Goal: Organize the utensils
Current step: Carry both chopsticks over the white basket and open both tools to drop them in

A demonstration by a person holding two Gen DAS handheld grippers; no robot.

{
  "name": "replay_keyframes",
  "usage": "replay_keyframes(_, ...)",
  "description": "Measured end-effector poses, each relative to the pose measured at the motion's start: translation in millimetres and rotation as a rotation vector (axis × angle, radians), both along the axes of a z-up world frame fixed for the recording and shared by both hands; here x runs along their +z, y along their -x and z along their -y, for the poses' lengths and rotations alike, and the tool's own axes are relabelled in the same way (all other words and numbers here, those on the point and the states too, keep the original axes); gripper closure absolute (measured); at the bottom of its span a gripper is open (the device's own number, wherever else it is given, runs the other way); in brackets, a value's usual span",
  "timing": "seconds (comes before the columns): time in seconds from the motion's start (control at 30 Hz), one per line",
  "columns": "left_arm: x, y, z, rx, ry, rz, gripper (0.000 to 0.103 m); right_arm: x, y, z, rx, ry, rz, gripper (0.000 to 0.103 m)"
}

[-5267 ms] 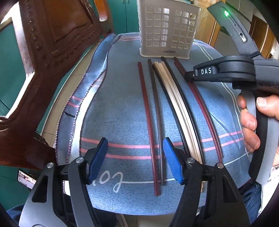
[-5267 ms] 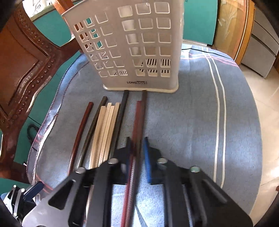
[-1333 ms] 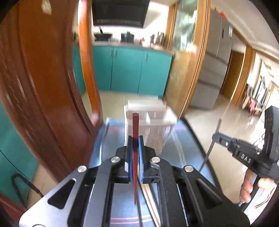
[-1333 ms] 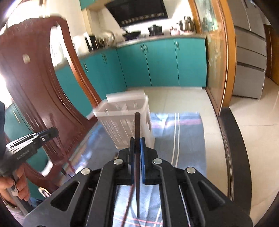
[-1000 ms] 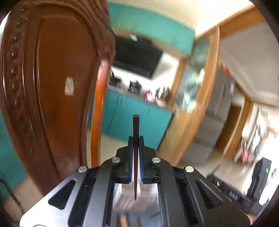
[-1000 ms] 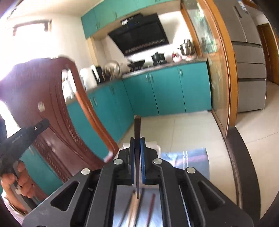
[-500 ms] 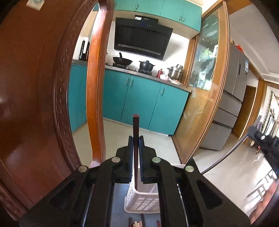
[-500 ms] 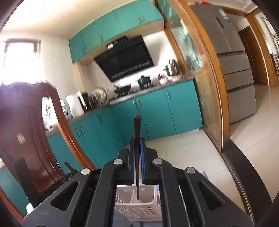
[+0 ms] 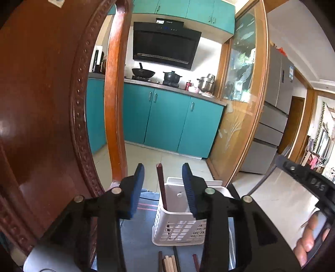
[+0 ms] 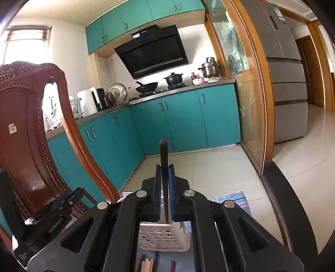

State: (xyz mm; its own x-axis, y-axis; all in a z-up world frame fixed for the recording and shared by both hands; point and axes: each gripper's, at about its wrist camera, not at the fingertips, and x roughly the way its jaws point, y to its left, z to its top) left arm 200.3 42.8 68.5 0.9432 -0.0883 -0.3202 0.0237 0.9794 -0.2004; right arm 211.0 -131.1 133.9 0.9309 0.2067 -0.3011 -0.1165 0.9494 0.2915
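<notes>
Reddish chopstick (image 9: 162, 186) now loose in basket (image 9: 178, 226) between opening left claw (image 9: 163, 186); right claw (image 10: 164, 194) clamping dark chopstick (image 10: 164, 167).

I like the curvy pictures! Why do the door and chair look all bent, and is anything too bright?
Left wrist view: the fisheye lens bows the wooden door frame and the chair back. Right wrist view: the window glares white; the fridge leans.

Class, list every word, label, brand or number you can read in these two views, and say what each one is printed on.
"DAS": raised letters on the right hand-held gripper, seen in the left wrist view.
Range hood: small white label, too small to read.
Fridge: blue sticker, too blurred to read.
Chair back: small sticker with a green mark, no legible text.
White basket: no readable print here.
</notes>
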Motion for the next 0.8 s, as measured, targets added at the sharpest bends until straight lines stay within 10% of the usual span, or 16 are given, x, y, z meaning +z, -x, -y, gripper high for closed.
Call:
replay_keyframes(0.17,-5,18,-5,-0.013,-0.015,0.005,0.06,2,8,9,0.003,-0.014,0.009,0.057)
replay_keyframes(0.5,-31,28,-21,-0.02,0.006,-0.108,0.062,-34,48,47,0.052,-0.044,0.041,0.051)
replay_keyframes(0.8,-48,24,-9,-0.018,-0.046,-0.216,0.062,-140,-3,-26,0.213,0.208,-0.45,0.067)
